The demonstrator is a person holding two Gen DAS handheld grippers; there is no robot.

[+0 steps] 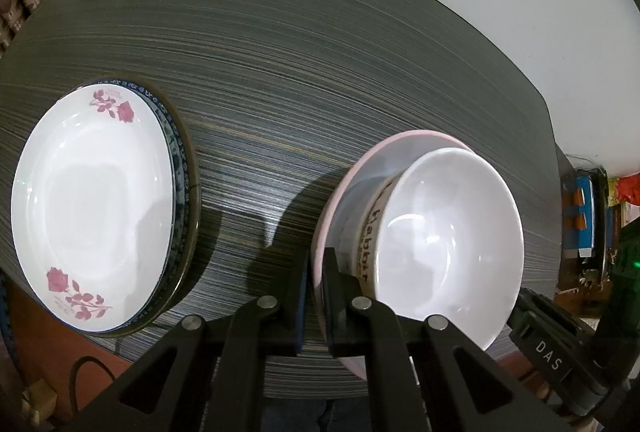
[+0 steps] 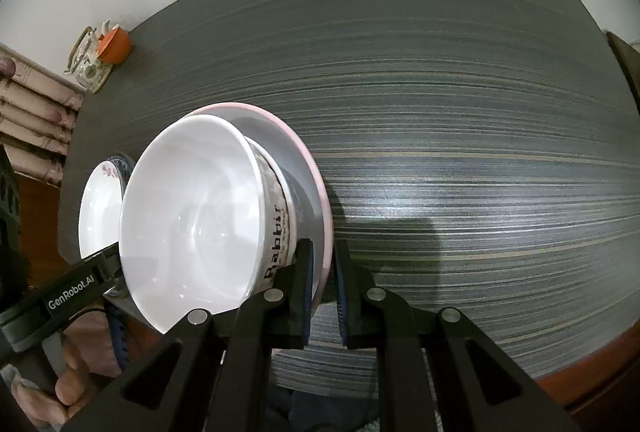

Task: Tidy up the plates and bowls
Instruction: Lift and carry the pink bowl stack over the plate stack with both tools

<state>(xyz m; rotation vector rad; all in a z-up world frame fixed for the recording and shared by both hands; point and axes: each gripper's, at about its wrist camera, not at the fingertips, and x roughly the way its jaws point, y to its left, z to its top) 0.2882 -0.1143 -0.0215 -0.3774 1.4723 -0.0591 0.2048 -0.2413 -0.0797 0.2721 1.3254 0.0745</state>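
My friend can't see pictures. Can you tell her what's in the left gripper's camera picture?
The left gripper pinches the rim of a pink plate carrying a white bowl. Left of it on the dark striped table sits a stack of plates, the top one white with red roses.

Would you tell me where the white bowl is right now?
The white bowl sits in the pink-rimmed plate, gripped by both grippers, right of the rose-patterned plate.
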